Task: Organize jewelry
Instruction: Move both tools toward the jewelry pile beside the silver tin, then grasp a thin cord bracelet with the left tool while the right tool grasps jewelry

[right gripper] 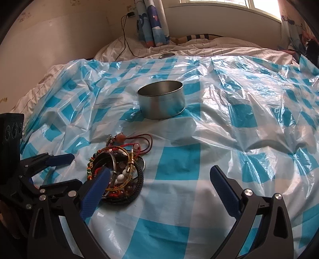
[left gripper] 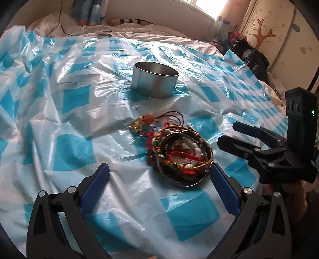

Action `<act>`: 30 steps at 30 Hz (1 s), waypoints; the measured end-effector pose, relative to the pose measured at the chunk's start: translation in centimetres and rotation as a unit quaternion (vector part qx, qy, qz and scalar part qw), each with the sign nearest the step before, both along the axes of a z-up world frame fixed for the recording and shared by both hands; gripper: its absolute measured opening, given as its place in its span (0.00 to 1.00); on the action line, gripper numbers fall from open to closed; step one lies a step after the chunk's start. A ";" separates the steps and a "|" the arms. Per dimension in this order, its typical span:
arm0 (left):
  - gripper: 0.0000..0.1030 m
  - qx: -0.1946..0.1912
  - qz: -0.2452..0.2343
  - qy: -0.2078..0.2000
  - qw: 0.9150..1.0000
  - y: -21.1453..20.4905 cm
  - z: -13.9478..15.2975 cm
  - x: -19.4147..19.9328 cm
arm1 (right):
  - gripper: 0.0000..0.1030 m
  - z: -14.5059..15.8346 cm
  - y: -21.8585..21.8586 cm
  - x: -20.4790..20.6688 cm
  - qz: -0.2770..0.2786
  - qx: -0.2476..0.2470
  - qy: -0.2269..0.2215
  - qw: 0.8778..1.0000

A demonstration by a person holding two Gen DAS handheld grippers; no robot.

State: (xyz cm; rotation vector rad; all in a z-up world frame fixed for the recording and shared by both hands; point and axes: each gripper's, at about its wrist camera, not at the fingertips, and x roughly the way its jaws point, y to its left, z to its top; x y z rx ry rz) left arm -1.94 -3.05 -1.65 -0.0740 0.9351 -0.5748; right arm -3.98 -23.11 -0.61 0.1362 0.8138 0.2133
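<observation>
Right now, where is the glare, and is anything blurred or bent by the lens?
Left wrist view: the window is blown out white, the plastic sheet shines, and the jewelry pile looks slightly soft. Right wrist view: the window glares, sheet highlights are strong, the metal tin is sharp, and edges curve from fisheye.

A crinkled blue-and-white checked plastic sheet (right gripper: 179,163) fills the middle and lower frame, spread over a bed with pale bedding (right gripper: 199,47) across the top. Upper left, a black cable (right gripper: 124,37) drops down the beige wall. Patterned curtains (right gripper: 152,22) hang top centre beside the bright window (right gripper: 239,3). In the left view, upper right, there's a tree-painted wardrobe (left gripper: 267,29).
</observation>
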 end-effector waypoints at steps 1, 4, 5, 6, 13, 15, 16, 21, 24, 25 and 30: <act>0.94 -0.006 0.002 0.002 1.000 0.0 0.0 0.1 | 0.93 0.0 0.0 0.0 0.000 0.001 -0.001 1.000; 0.94 -0.046 0.008 0.018 0.999 0.1 -0.1 1.0 | 0.93 0.2 -0.1 -0.2 -0.001 0.001 -0.004 1.000; 0.94 -0.071 0.010 0.026 0.997 0.2 -0.1 1.4 | 0.93 0.2 -0.2 -0.2 -0.002 0.002 -0.005 1.000; 0.94 -0.082 0.012 0.031 0.996 0.1 -0.2 1.7 | 0.93 0.2 -0.2 -0.3 -0.002 0.003 -0.005 1.000; 0.88 -0.097 0.008 0.037 0.995 -0.9 -0.7 2.2 | 0.93 0.5 -0.8 -0.5 -0.008 0.013 -0.008 1.000; 0.72 -0.094 0.007 0.035 0.995 -0.9 -0.8 2.1 | 0.93 0.5 -0.8 -0.5 -0.009 0.014 -0.008 1.000; 0.64 -0.091 0.009 0.040 0.995 -0.9 -0.9 2.2 | 0.93 0.5 -0.8 -0.5 -0.009 0.014 -0.008 1.000; 0.40 -0.093 0.008 0.052 0.994 -0.7 -1.5 2.4 | 0.93 0.5 -0.8 -0.4 -0.009 0.009 -0.007 1.000; 0.32 -0.088 0.009 0.049 0.995 -0.6 -1.4 2.4 | 0.93 0.4 -0.8 -0.4 -0.010 0.007 -0.005 1.000; 0.28 -0.088 0.009 0.048 0.995 -0.5 -1.4 2.4 | 0.93 0.4 -0.7 -0.4 -0.010 0.007 -0.005 1.000; 0.08 -0.088 0.020 0.024 0.996 0.2 -0.7 2.1 | 0.93 0.3 -0.7 -0.3 -0.010 0.005 -0.004 1.000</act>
